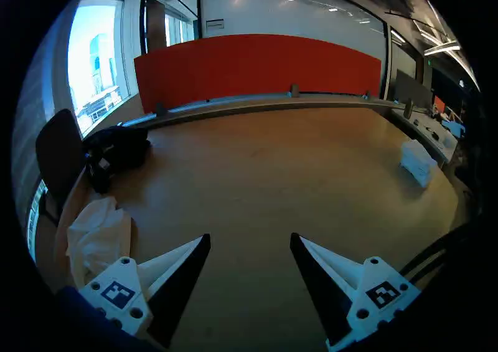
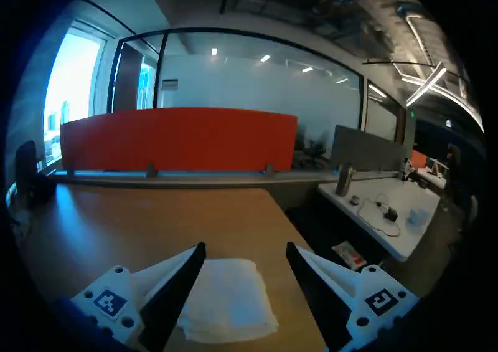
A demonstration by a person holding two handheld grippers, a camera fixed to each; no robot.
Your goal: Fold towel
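1. Where the right gripper (image 2: 244,246) hovers over the wooden table (image 2: 155,221), its fingers stand wide apart and grip nothing; a folded towel (image 2: 227,299) lies flat between them, near the table's edge.
2. The left gripper (image 1: 249,236) is equally spread and empty.
3. A crumpled towel (image 1: 96,237) lies off to its left, with a black bag (image 1: 118,149) beyond.
4. A red partition (image 1: 258,68) backs the table.

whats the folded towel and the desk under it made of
The folded towel looks like soft matte white cloth, maybe terry: puffy rounded edges. The desk looks like smooth wood laminate or veneer: even light-brown surface with faint sheen.
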